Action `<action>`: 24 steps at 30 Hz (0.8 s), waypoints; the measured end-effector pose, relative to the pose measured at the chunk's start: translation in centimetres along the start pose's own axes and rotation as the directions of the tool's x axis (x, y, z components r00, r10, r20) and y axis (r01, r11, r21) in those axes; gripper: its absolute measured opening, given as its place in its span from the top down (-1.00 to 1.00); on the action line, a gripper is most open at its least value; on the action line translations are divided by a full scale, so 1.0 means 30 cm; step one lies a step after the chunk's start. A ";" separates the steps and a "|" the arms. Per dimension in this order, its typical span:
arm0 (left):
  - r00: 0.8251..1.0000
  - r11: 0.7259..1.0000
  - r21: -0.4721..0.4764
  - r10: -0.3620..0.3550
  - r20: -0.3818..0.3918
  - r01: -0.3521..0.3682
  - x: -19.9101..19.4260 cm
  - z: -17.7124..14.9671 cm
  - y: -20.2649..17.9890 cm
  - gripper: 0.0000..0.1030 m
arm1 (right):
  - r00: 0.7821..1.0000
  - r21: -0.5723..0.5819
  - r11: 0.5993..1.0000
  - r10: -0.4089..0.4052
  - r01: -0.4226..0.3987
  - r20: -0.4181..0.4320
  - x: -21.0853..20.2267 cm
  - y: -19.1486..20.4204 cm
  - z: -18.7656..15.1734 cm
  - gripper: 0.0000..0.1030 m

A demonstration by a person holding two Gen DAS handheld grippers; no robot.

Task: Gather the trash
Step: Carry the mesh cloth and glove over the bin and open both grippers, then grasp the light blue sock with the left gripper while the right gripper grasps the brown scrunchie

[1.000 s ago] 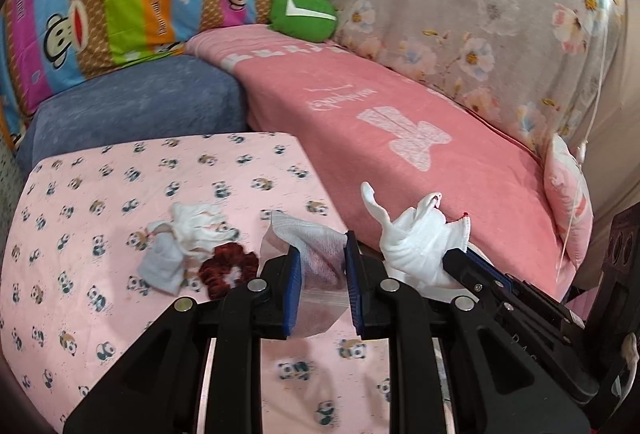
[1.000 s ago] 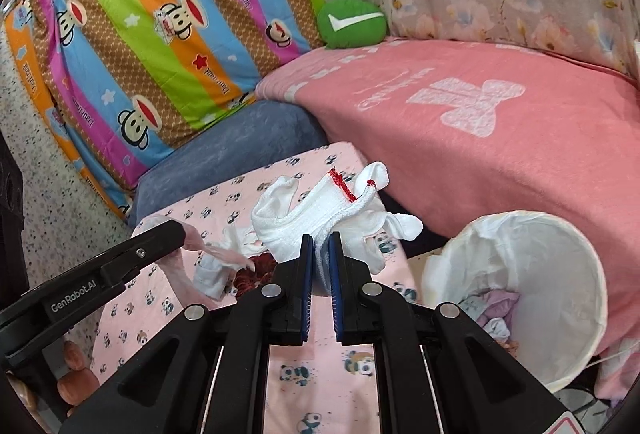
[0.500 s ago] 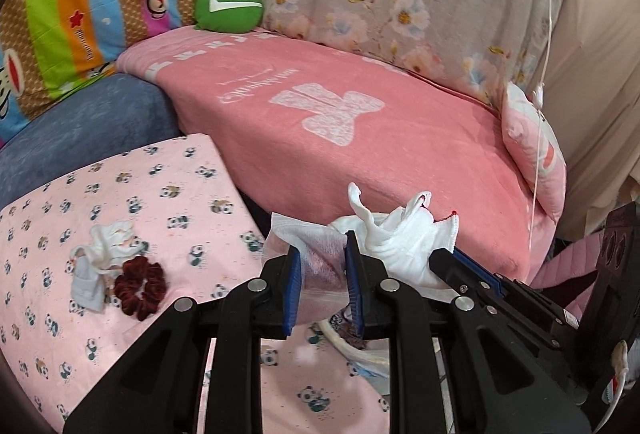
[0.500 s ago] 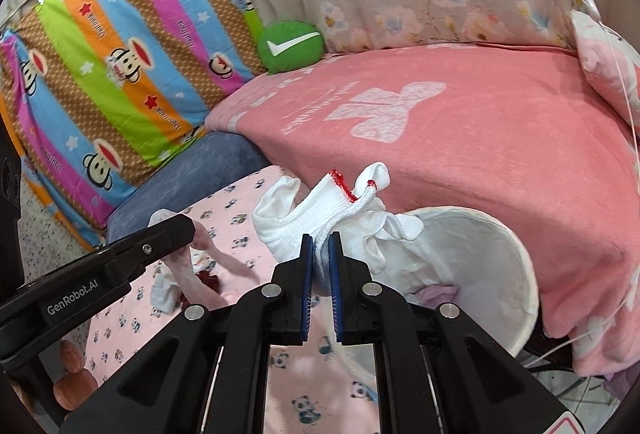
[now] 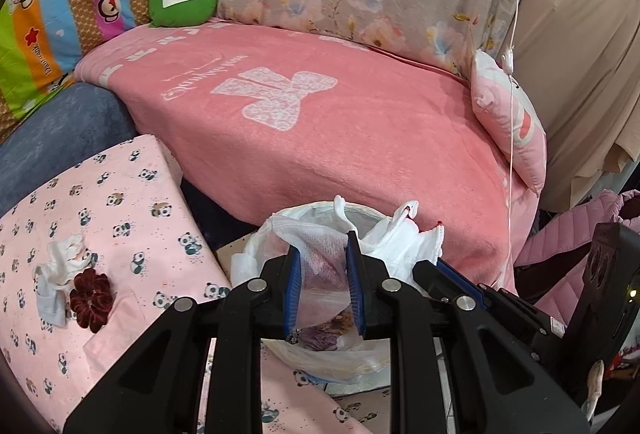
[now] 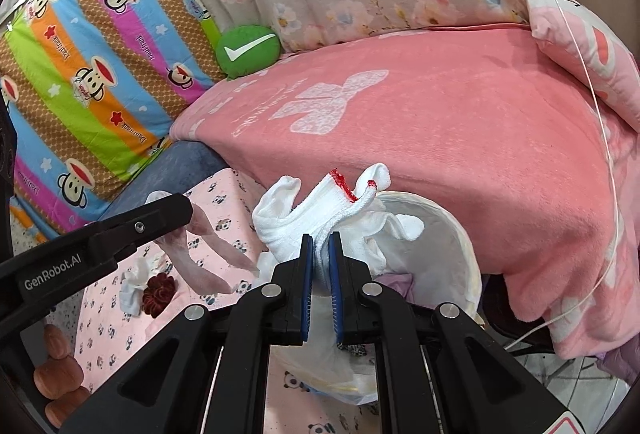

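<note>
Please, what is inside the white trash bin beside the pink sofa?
Inside the trash bin a white bag liner and some purple crumpled trash can be seen. The held white glove and both tools cover most of the inside.

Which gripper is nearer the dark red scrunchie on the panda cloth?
Left. The left gripper holds a plastic bag just right of the scrunchie; the right gripper, holding a white glove, is farther right over the bin.

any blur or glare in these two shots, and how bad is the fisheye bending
Left wrist view: sharp, even indoor light, no glare; the pink blanket bulges into a curve and the corners go black. Right wrist view: equally sharp, the white glove crisp in the right gripper; the striped monkey cloth bends strongly near the left edge.
</note>
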State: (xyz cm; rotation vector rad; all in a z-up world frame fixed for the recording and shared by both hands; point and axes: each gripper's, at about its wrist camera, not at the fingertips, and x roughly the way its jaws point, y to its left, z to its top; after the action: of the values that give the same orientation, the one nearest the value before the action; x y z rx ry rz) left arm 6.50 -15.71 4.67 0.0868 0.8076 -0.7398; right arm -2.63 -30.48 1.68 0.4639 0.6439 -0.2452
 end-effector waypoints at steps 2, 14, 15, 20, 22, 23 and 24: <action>1.000 1.000 0.001 -0.006 -0.005 0.006 0.009 0.004 -0.009 0.58 | 1.000 0.004 1.000 -0.003 0.003 -0.002 0.004 -0.012 0.001 0.82; 0.998 0.998 -0.035 0.051 0.027 -0.050 0.002 0.013 0.003 -0.40 | 1.000 0.026 0.999 -0.020 0.019 0.008 0.006 -0.028 -0.006 0.46; 0.998 0.998 -0.040 0.056 0.027 -0.055 0.000 0.010 0.009 -0.40 | 1.000 0.027 0.999 -0.018 0.018 0.009 0.005 -0.027 -0.006 0.42; 0.997 0.995 -0.071 0.071 0.023 -0.070 -0.002 -0.007 0.047 -0.40 | 1.000 0.019 1.000 -0.011 0.011 0.003 0.005 -0.014 -0.009 0.38; 0.996 0.993 -0.080 0.084 0.022 -0.082 -0.006 -0.015 0.062 -0.40 | 1.000 0.013 1.000 -0.007 0.007 -0.003 0.008 -0.002 -0.013 0.37; 0.996 0.993 -0.085 0.088 0.021 -0.086 -0.007 -0.018 0.069 -0.40 | 1.000 0.010 1.000 -0.005 0.005 -0.006 0.009 0.003 -0.014 0.37; 0.996 0.992 -0.093 0.090 0.021 -0.087 -0.009 -0.022 0.078 -0.40 | 1.000 0.004 1.000 -0.004 0.004 -0.008 0.011 0.010 -0.016 0.36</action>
State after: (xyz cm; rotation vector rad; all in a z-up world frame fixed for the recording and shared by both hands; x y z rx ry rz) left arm 7.45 -13.57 3.93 0.0306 0.8081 -0.6181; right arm -2.51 -30.00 1.23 0.4681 0.6527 -0.2481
